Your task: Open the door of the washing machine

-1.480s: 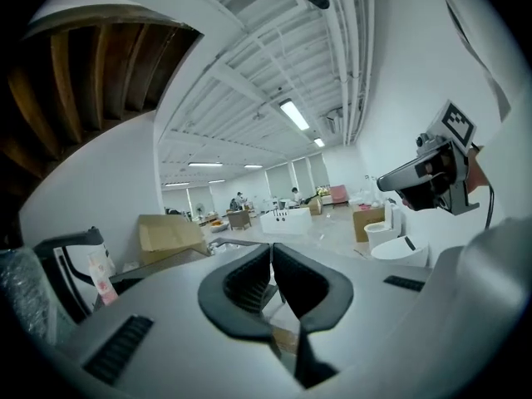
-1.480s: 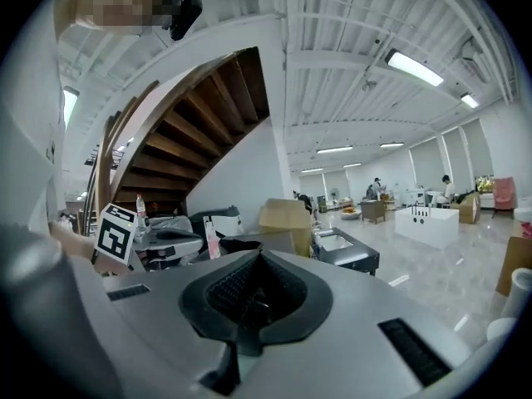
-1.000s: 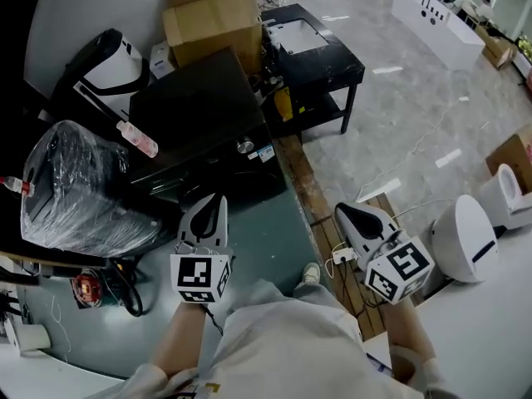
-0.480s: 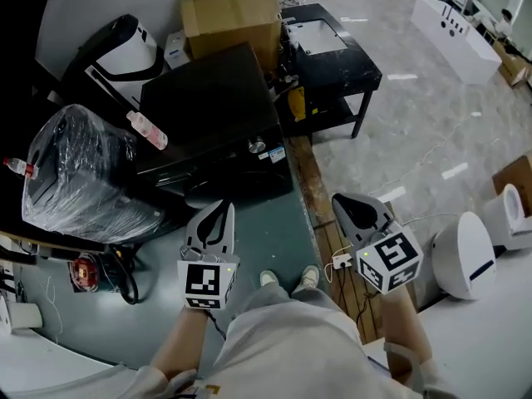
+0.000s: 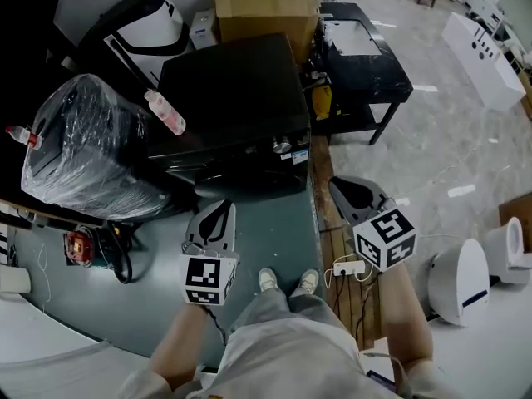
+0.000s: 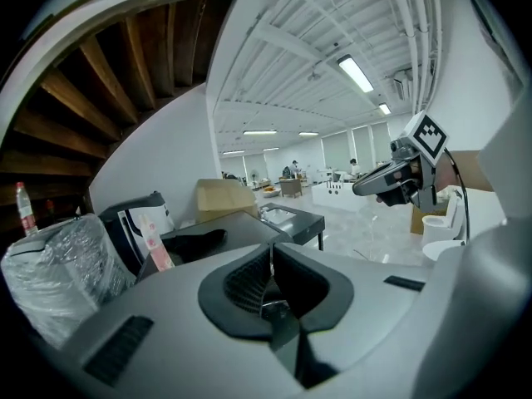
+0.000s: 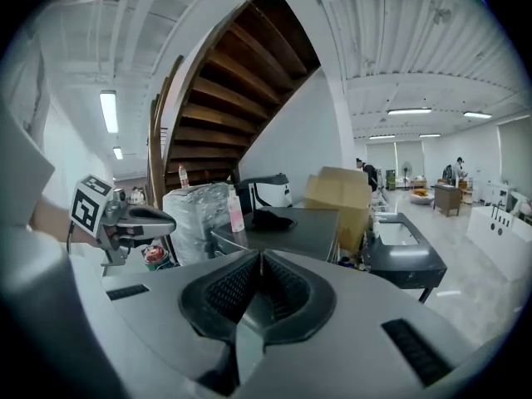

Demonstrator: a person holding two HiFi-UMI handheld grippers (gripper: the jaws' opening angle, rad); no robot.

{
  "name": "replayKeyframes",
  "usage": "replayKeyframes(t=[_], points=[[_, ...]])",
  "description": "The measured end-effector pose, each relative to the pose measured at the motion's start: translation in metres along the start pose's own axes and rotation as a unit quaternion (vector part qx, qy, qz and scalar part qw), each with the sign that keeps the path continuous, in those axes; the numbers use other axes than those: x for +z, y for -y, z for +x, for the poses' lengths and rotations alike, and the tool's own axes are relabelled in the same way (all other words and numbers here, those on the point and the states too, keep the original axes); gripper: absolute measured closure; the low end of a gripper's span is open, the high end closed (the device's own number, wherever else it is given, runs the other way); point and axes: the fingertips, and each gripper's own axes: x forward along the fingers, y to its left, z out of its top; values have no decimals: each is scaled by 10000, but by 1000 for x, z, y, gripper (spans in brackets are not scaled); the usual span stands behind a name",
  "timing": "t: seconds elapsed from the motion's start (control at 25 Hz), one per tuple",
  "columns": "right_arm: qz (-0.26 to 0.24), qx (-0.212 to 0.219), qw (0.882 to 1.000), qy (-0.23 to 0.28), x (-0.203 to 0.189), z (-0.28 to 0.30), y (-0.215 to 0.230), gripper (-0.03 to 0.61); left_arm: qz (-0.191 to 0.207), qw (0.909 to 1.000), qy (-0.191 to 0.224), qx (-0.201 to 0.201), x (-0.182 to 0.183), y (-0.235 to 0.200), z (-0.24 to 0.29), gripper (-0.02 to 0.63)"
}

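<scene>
One plastic-wrapped bundle (image 5: 79,152) stands left of the washing machine (image 5: 233,90). One pink bottle (image 5: 165,112) stands upright on the machine's top, near its left edge. The single black machine turns its front, with one knob (image 5: 280,146), toward the person; that front runs left to right in the head view, and its door is too dark to make out. Two tools hover apart from it. The left tool (image 5: 218,208) is before its front, jaws pressed together on nothing. The right tool (image 5: 339,186) is off its right front corner, likewise closed and empty. One black counter (image 5: 378,69) stands to the machine's right.
</scene>
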Motion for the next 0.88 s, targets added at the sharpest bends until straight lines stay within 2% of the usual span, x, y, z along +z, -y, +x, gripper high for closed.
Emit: replayKeyframes(t=[0.04,0.12,0.4,0.68,0.88], points=[[37,97,9999,-79,-3,14,1,545,-33,10000,-48,35,-4,-6,4,584],[54,316,9989,-331,-13,41,2,379,-80,9998,-131,85,-13,-16,15,584],[16,523,9954,-799,-63,124,23,396,-268,9986,-425,135,-56,-38,64,584],[110,803,9906,-1098,-122,192,31,399,-306,9970,-703,-109,-104,-37,115,584],[-18,956,9865,-1333,-163,234,33,399,-601,9952,-754,-188,-140,-45,132,584]])
